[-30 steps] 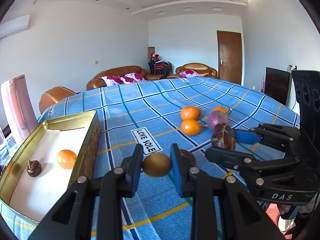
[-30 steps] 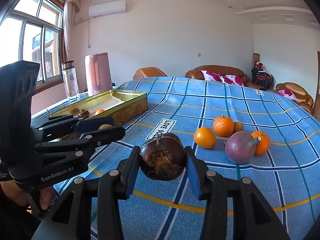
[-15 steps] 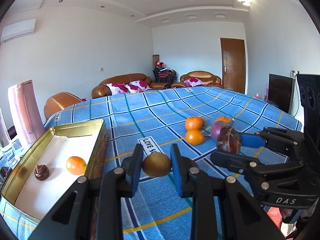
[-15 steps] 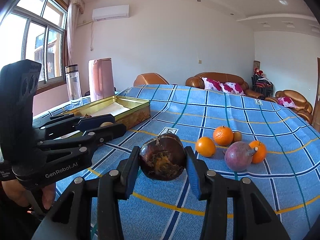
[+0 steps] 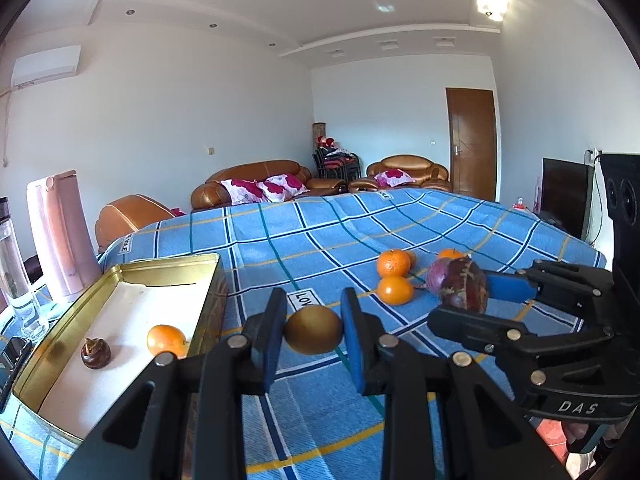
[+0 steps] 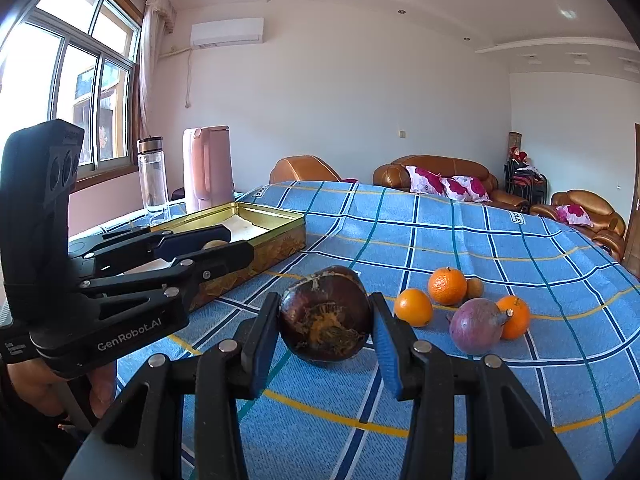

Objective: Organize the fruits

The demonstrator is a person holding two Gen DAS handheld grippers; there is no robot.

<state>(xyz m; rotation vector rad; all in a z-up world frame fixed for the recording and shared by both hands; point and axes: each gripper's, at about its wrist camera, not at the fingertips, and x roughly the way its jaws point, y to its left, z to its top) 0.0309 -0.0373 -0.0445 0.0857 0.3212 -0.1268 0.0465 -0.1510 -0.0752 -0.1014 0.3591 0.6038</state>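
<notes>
My left gripper point(image 5: 314, 330) is shut on a brown kiwi point(image 5: 315, 329), held above the blue checked cloth just right of the gold tin point(image 5: 204, 272). The tin holds an orange point(image 5: 166, 339) and a small dark fruit point(image 5: 95, 353). My right gripper point(image 6: 326, 320) is shut on a dark purple mangosteen point(image 6: 325, 316), also lifted; it shows in the left wrist view point(image 5: 464, 285). On the cloth lie three oranges point(image 6: 413, 306) point(image 6: 447, 285) point(image 6: 514, 316), a purple fruit point(image 6: 476, 325) and a small kiwi point(image 6: 474, 287).
A pink kettle point(image 6: 208, 168) and a clear bottle point(image 6: 152, 174) stand behind the tin at the table's left edge. The left gripper's body point(image 6: 100, 280) is close on the right gripper's left. Sofas stand beyond the table.
Both grippers have risen and tilted upward with their fruits still held; the table and tin sit lower in both views. The fruits on the cloth have not moved.
</notes>
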